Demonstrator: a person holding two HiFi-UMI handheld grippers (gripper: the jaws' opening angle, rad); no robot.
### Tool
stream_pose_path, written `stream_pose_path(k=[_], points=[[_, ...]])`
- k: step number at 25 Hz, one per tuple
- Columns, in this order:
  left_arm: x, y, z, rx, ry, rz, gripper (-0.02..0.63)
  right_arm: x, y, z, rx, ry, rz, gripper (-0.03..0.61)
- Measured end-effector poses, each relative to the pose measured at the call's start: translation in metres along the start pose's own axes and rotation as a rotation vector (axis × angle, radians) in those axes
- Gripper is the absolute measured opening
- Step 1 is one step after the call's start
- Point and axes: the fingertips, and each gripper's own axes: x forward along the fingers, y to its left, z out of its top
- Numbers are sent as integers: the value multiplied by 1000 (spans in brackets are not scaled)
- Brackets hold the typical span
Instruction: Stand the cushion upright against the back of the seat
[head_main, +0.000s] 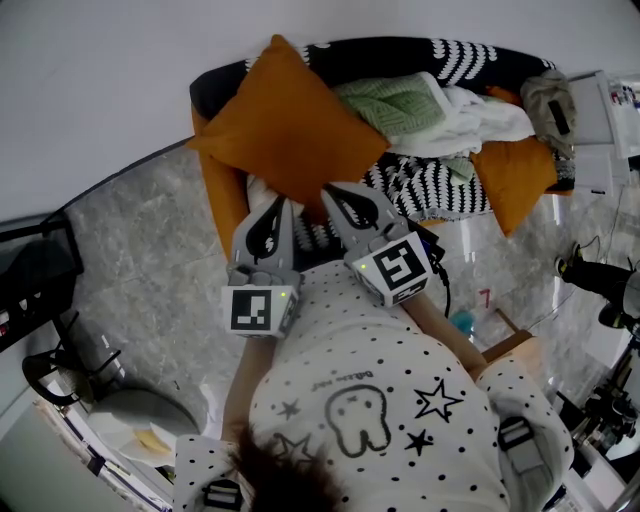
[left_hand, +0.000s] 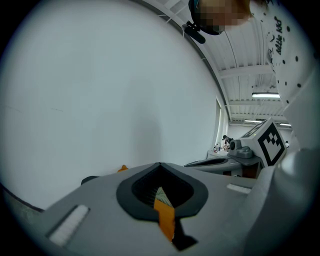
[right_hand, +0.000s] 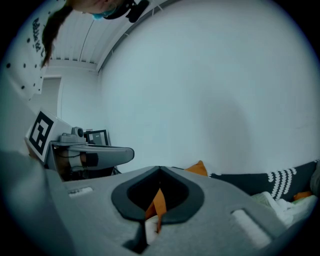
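both left gripper (head_main: 276, 208) and right gripper (head_main: 336, 196) are clamped on a thin pinch of the cushion (head_main: 290, 125) edge. it sits tilted just ahead of them, over the seat (head_main: 210, 85) end. i reckon the fabric could slip out, or the cushion flop onto the blankets (head_main: 440, 115) right of the tools. gripper views show only an orange sliver in the jaws; the head view shows the whole cushion.

The left gripper (head_main: 280, 208) and right gripper (head_main: 333, 196) were held out side by side on bent forearms, tilted slightly down. Each had its jaws closed tight, pinching orange fabric of the cushion (head_main: 290, 120).
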Motion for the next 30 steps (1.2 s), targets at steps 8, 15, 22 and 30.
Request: stream_pose_path(k=[8, 15, 22, 30], points=[[2, -1, 1, 2, -6, -4, 2, -1, -3, -4, 0, 7, -5, 0], [1, 0, 3, -1, -24, -2, 2, 0, 0, -5, -3, 5, 7, 0], [-2, 2, 3, -10, -22, 0, 2, 1, 4, -4, -8, 8, 17, 0], [-2, 3, 4, -14, -32, 2, 2, 1, 3, -4, -7, 7, 12, 0]])
